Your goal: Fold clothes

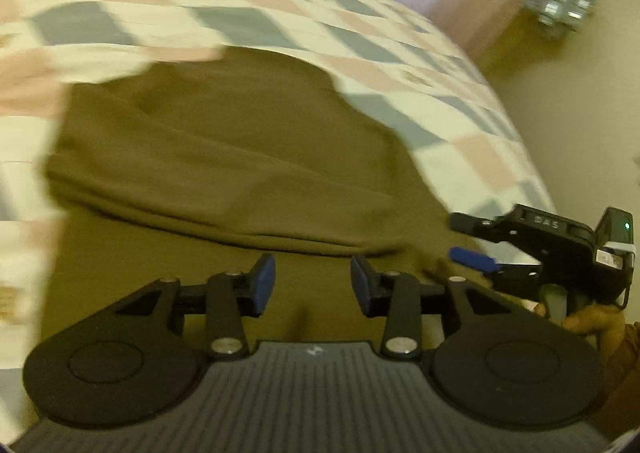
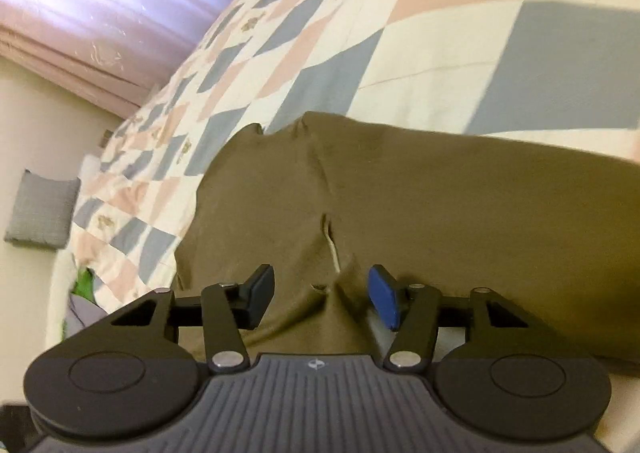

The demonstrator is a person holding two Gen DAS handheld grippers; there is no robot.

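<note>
Both grippers hang part open, holding nothing: left gripper (image 1: 313, 280) low centre over the olive garment (image 1: 224, 157) on the bed (image 1: 460, 141); right gripper (image 2: 320, 295) straddles a raised pleat; cloth runs crosswise, right nearer.

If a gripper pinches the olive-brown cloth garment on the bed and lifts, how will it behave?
The olive-brown cloth garment probably droops rather than holding shape: it lies in soft creases on the patchwork quilt. Its folded layer may slide open. It looks thin, so likely light.
</note>
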